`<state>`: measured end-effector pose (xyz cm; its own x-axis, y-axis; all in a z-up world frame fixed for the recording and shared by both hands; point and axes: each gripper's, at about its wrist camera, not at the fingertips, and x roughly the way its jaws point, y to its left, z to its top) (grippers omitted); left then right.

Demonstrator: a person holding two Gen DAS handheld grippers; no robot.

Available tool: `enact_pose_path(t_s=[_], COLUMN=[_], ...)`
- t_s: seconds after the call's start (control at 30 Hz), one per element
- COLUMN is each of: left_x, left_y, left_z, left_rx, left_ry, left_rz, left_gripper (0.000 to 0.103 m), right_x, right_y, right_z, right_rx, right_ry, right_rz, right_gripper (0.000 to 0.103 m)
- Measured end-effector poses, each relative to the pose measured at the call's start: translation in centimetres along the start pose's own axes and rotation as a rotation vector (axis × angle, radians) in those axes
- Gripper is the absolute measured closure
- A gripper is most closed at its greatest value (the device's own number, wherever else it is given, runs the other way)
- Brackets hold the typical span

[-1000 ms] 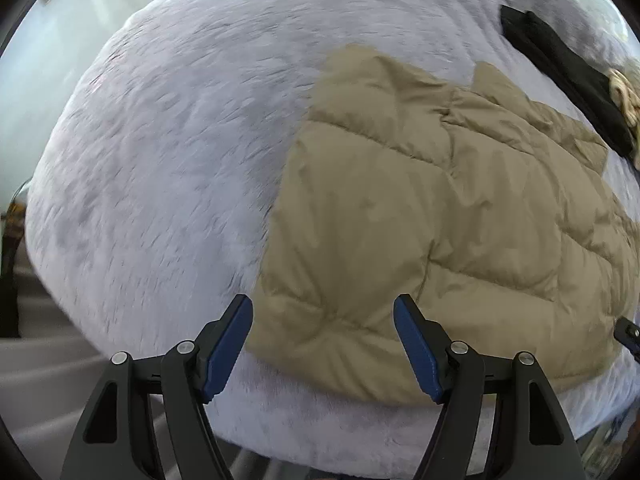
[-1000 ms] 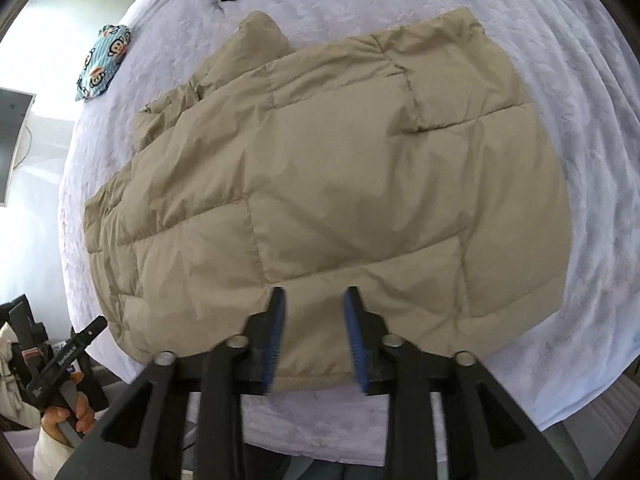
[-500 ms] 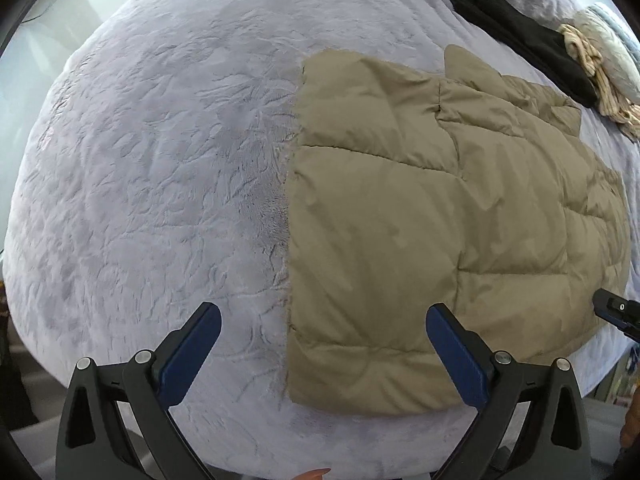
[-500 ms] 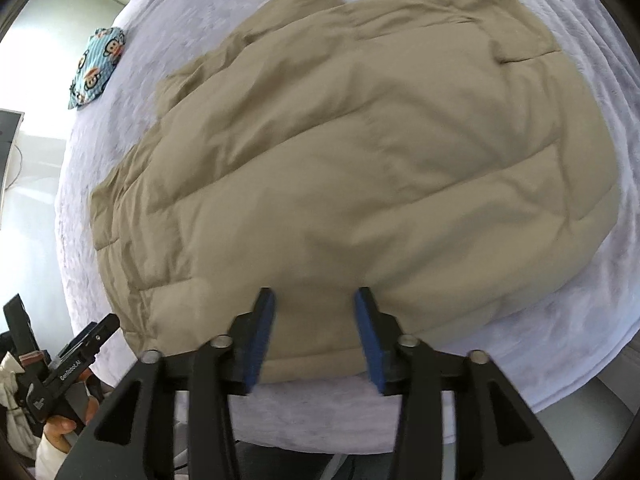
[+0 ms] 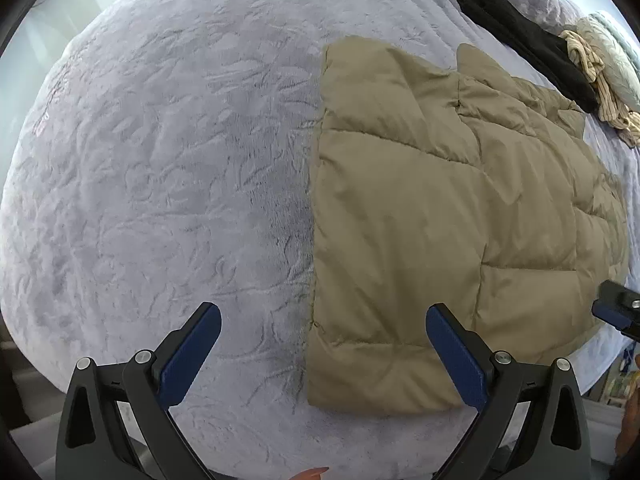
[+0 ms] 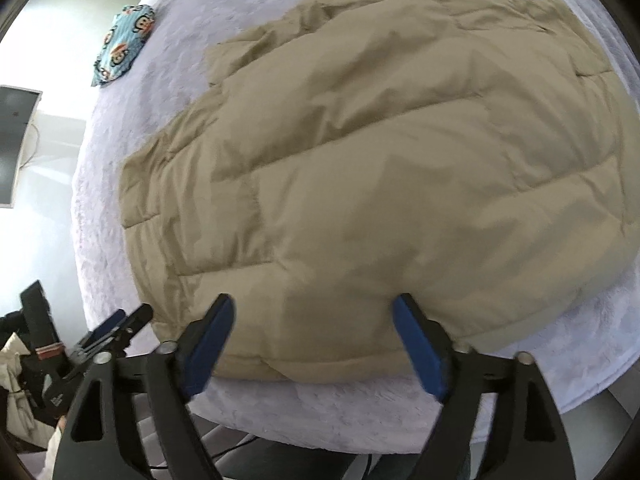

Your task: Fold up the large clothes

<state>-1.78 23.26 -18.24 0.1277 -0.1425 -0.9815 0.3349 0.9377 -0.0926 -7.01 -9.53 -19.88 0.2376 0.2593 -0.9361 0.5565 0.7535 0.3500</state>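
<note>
A tan quilted puffer jacket point(image 5: 460, 216) lies folded flat on a lavender plush bed cover point(image 5: 160, 160). My left gripper point(image 5: 322, 320) hovers open above the jacket's near left corner, one pad over the cover, the other over the jacket. In the right wrist view the same jacket point(image 6: 380, 160) fills the frame. My right gripper point(image 6: 312, 308) is above its near hem with jaws opening wide, the fabric below them and not pinched. The right gripper's tip point(image 5: 616, 312) shows at the far right of the left wrist view.
A black garment point(image 5: 528, 40) and a striped cream cloth point(image 5: 596, 72) lie at the bed's far right. A blue monkey-print cloth point(image 6: 122, 42) rests near the far left edge. The bed's front edge runs just below both grippers. A monitor point(image 6: 12, 144) hangs on the left wall.
Both grippers let go of the jacket's hem and spread wide. The right gripper slid over the jacket, which now looks nearer. The left one shifted left over the cover.
</note>
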Motion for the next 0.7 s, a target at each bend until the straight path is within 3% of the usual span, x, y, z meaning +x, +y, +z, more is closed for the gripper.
enact_pose_path(t_s=[0.5, 0.7], left_x=[2.3, 2.6], left_y=[2.3, 5.7], left_z=[0.6, 1.9], left_rx=[-0.027, -0.055], left_ry=[0.012, 0.021], left_rz=[-0.013, -0.25], left_gripper=[0.0, 0.0], right_x=[2.0, 2.6], right_y=[-0.2, -0.6], right_z=[0.7, 0.7], right_rx=[0.06, 0.075], right_ry=[0.042, 0.058], right_rz=[0.047, 0.035], right_gripper=[0.0, 0.0])
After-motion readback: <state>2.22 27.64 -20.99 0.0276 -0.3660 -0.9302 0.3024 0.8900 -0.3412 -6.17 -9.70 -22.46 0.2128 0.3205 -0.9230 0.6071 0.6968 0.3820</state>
